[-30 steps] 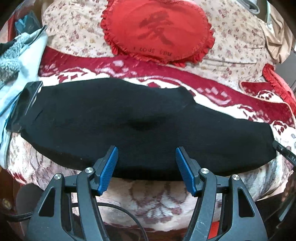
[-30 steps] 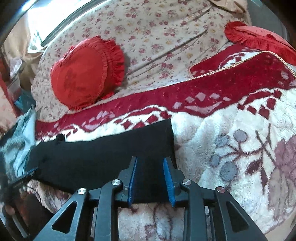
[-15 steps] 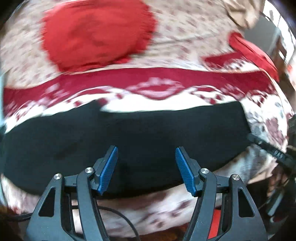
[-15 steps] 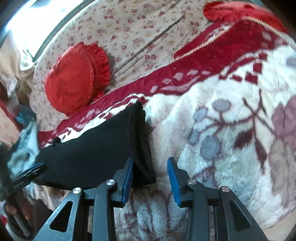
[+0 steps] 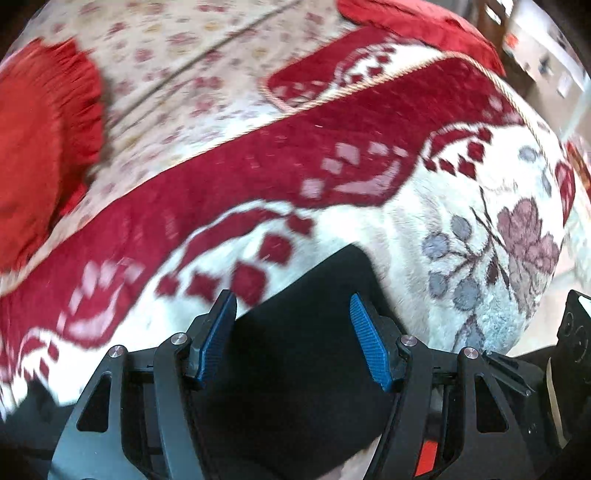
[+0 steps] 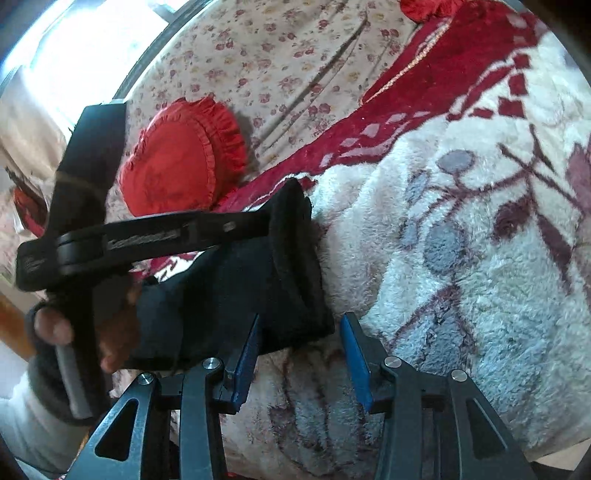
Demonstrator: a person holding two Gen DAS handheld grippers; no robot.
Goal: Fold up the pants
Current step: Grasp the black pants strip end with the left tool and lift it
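Note:
The black pants lie folded lengthwise on the fluffy blanket, and their right end is turned up into a thick fold. In the left wrist view the pants fill the space between and below my fingers. My left gripper is open over that right end. It also shows in the right wrist view as a black bar reaching to the fold, with the hand that holds it. My right gripper is open and empty, just off the near corner of the fold.
A red and white floral blanket covers the bed. A red heart-shaped cushion lies behind on the flowered sheet. Another red cushion lies at the far right. The bed's front edge is close below the grippers.
My left gripper swept right along the pants to their right end. My right gripper opened, let go of the pants end and drew back a little. The end now stands folded over.

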